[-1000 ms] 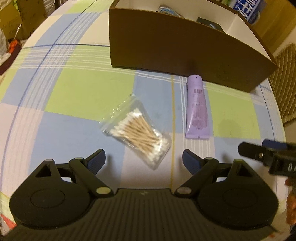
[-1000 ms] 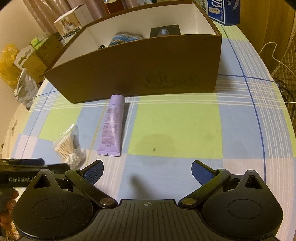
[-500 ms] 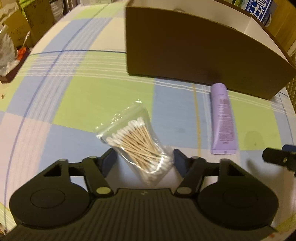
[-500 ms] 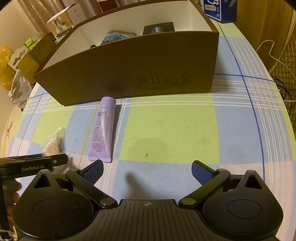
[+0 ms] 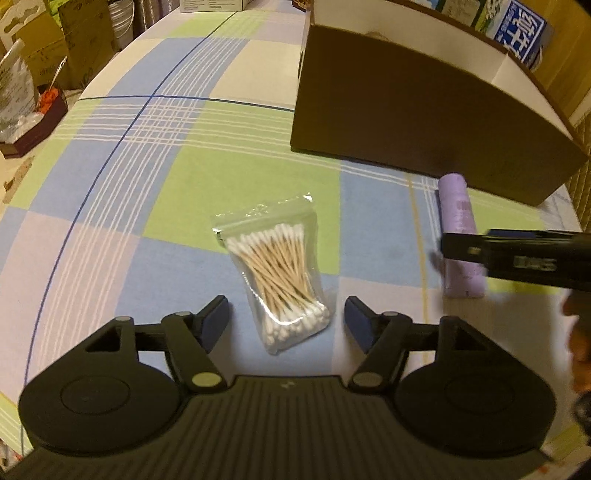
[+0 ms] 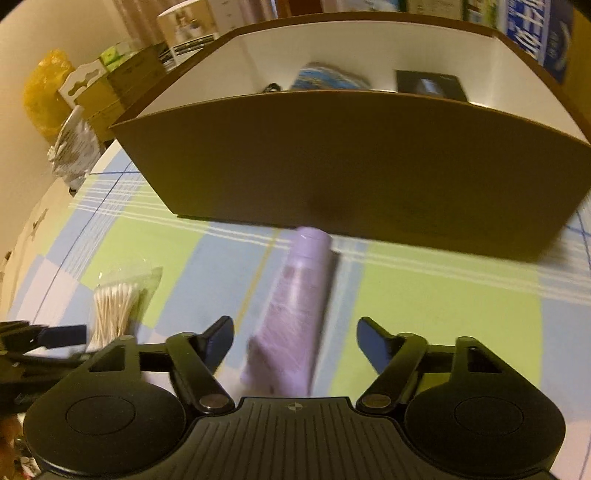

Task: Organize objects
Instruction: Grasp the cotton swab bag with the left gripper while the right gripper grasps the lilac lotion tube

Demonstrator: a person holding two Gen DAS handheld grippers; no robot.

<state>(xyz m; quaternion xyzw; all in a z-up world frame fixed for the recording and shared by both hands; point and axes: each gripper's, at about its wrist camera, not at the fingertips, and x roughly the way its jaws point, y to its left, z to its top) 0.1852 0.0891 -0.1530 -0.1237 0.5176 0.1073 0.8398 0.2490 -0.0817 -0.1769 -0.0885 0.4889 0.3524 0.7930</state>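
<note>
Left gripper (image 5: 286,319): jaws spread astride swab bag (image 5: 277,275); slick film may slip.
Right gripper (image 6: 295,341): jaws spread around purple tube (image 6: 291,314); could roll.

Large white characters on the blue box (image 5: 524,31) behind the brown carton, too cropped and tilted to read; same box (image 6: 537,35) blurred in the right wrist view. Faint dark print on the purple tube (image 5: 461,236), illegible. Pale lettering on the right claw's (image 5: 532,260) side, smeared beyond reading.
</note>
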